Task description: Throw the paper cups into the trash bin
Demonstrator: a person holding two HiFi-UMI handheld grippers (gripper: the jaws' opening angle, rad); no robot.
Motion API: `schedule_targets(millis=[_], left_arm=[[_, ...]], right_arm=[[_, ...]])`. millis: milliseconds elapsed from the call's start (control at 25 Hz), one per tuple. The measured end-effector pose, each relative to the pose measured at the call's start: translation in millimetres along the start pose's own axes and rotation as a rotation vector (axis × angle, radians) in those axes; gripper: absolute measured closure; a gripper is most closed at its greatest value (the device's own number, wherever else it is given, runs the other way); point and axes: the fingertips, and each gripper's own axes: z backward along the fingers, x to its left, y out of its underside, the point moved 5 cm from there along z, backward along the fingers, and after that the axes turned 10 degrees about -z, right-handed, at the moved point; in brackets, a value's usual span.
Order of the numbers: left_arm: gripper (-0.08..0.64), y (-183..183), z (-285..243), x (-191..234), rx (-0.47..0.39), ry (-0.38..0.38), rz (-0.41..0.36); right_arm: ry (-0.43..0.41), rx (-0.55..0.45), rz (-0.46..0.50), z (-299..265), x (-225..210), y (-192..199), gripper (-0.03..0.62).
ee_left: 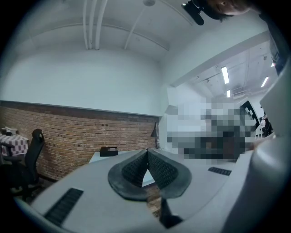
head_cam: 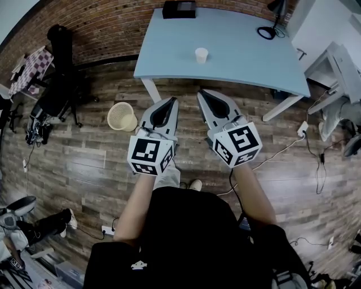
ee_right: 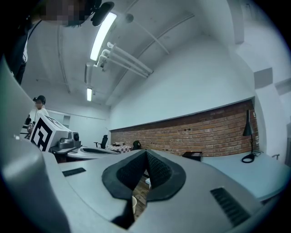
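Room: wooden plank floor [head_cam: 84, 169], with a brick wall [head_cam: 113, 28] along the far side.

Nearest: the person, in dark clothing, holds both forearms out forward. Each hand carries a gripper with a marker cube at its near end.

Left gripper [head_cam: 171, 100]: held level and pointing toward the table. In its own view the ridged pads meet at the tip, so the jaws are together. Nothing is between them.

Right gripper [head_cam: 202, 92]: held level, just beside the left one and pointing the same way. Its jaws are likewise together at the tip, with nothing clamped.

Floor, middle distance: a pale woven trash bin [head_cam: 122, 116] stands upright to the left of the left gripper. It is near the table's near-left leg and apart from it. A dark office chair [head_cam: 56, 90] stands further left. On the right, a white power strip [head_cam: 303, 128] lies with its cable trailing across the planks.

Table [head_cam: 237, 56]: light blue top, beyond both grippers.

- One white paper cup [head_cam: 201, 55] stands upright on it, toward the near edge. It is ahead of the two gripper tips and well apart from both.
- A black box [head_cam: 179, 9] sits at the far edge.
- A black desk lamp [head_cam: 268, 28] stands at the far right.
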Motion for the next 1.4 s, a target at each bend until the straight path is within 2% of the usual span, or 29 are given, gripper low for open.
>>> schedule_targets(millis=[640, 1400], left_arm=[[0.552, 13.5, -37.3, 63.6, 0.002, 0.031, 0.008], [0.552, 37.0, -89.6, 152.7, 0.004, 0.112, 0.055]], right_arm=[[0.029, 0.021, 0.0, -70.3, -11.6, 0.9, 0.591], [0.14, 0.07, -0.011, -160.6, -36.3, 13.3, 0.591]])
